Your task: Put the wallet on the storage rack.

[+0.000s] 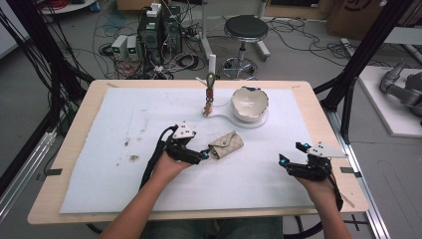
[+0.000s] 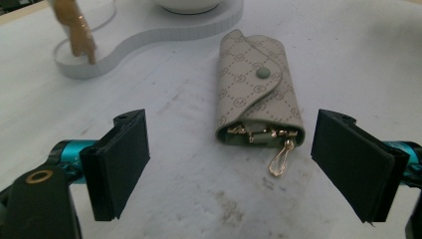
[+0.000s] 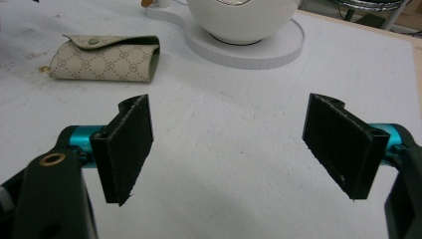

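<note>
Basically L gripper (image 2: 229, 164) jaws wide apart, just near of key pouch (image 2: 256, 89); R gripper (image 3: 229, 149) apart too, idle; closing could snag gold clip (image 2: 280, 158), dragging pouch

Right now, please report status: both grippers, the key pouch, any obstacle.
Left gripper open, jaws either side of key pouch, not touching. Right gripper open, empty, apart. Pouch flat, snapped shut, gold clasp sticking out. Nothing in the way.
</note>
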Demonstrator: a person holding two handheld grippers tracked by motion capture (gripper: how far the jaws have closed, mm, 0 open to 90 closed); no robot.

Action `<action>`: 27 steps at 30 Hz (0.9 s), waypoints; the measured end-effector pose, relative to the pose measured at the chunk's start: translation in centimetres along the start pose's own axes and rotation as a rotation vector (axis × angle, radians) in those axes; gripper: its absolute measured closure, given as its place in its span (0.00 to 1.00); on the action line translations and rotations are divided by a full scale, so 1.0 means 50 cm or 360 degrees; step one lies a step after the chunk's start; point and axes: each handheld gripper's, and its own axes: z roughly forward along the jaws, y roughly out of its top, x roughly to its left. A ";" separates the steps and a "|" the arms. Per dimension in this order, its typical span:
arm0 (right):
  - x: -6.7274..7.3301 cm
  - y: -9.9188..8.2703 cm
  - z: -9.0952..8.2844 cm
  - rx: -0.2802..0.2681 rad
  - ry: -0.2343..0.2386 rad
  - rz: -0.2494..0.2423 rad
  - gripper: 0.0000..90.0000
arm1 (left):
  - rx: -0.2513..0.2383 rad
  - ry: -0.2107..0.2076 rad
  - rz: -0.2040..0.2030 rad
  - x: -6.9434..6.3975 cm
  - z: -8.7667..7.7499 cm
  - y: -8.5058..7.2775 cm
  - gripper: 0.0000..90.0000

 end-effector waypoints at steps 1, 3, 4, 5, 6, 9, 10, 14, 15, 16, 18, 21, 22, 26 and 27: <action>0.000 0.000 0.000 0.0000 0.0001 -0.0001 0.23 | 0.0005 -0.0007 0.0005 -0.003 0.007 0.005 0.17; 0.002 0.000 0.000 0.0003 0.0001 -0.0008 0.23 | 0.0014 -0.0018 0.0015 -0.008 0.023 0.017 0.17; 0.002 0.000 0.000 0.0003 0.0001 -0.0007 0.23 | 0.0031 -0.0026 0.0022 -0.010 0.031 0.023 0.17; 0.003 0.000 0.001 0.0005 0.0002 -0.0006 0.23 | 0.0035 -0.0031 0.0028 -0.013 0.038 0.028 0.17; 0.003 0.000 0.002 0.0003 0.0003 -0.0012 0.23 | 0.0038 -0.0036 0.0028 -0.015 0.045 0.033 0.17; 0.004 0.001 0.003 0.0008 0.0007 -0.0010 0.23 | 0.0066 -0.0054 0.0044 -0.020 0.066 0.045 0.17; 0.005 0.001 0.004 0.0011 0.0009 -0.0009 0.23 | 0.0076 -0.0056 0.0046 -0.020 0.072 0.047 0.17; 0.004 0.001 0.005 0.0012 0.0010 -0.0015 0.23 | 0.0111 -0.0061 0.0037 -0.022 0.096 0.050 0.17; 0.004 0.001 0.006 0.0012 0.0010 -0.0017 0.23 | 0.0113 -0.0060 0.0036 -0.023 0.100 0.050 0.17; 0.003 0.001 0.006 0.0011 0.0009 -0.0019 0.23 | 0.0123 -0.0064 0.0038 -0.023 0.105 0.049 0.17; 0.004 0.000 0.007 0.0015 0.0013 -0.0017 0.23 | 0.0149 -0.0061 0.0039 -0.025 0.114 0.045 0.17; 0.004 0.000 0.008 0.0021 0.0012 -0.0017 0.23 | 0.0191 -0.0059 0.0045 -0.025 0.127 0.039 0.17; 0.005 0.000 0.009 0.0021 0.0015 -0.0019 0.23 | 0.0204 -0.0053 0.0045 -0.025 0.133 0.035 0.17; 0.006 0.000 0.010 0.0024 0.0017 -0.0021 0.23 | 0.0256 -0.0053 0.0066 -0.027 0.143 0.030 0.16; 0.006 0.000 0.010 0.0026 0.0017 -0.0022 0.23 | 0.0291 -0.0040 0.0076 -0.028 0.146 0.028 0.16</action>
